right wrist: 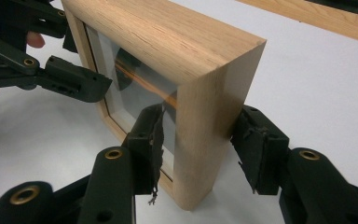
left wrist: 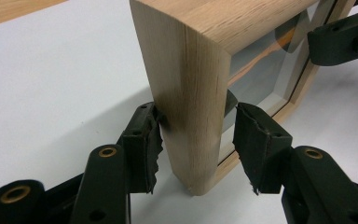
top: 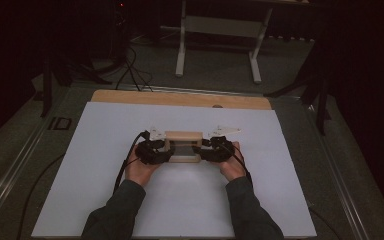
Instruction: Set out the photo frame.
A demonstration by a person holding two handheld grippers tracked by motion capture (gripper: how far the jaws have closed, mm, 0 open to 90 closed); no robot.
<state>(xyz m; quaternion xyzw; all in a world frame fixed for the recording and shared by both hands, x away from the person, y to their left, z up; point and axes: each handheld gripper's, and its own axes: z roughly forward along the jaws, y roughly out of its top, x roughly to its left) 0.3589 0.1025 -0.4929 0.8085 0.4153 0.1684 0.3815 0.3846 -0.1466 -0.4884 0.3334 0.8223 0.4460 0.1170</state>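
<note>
We hold one wooden frame (top: pixel 183 146) upright near the middle of the white table (top: pixel 105 200), one end in each tool. The left gripper (left wrist: pixel 196 135) touches it with one pad only; the right gripper (right wrist: pixel 196 140) clamps its end. Next, the left jaws must close before lifting. Two grippers, one frame.

We see the left gripper (left wrist: pixel 196 140) straddling the near end of an upright wooden frame (left wrist: pixel 191 88) — left pad touching, right pad just off. Other gripper (left wrist: pixel 340 42) sits at the far end, white table (left wrist: pixel 60 74) underneath.
</note>
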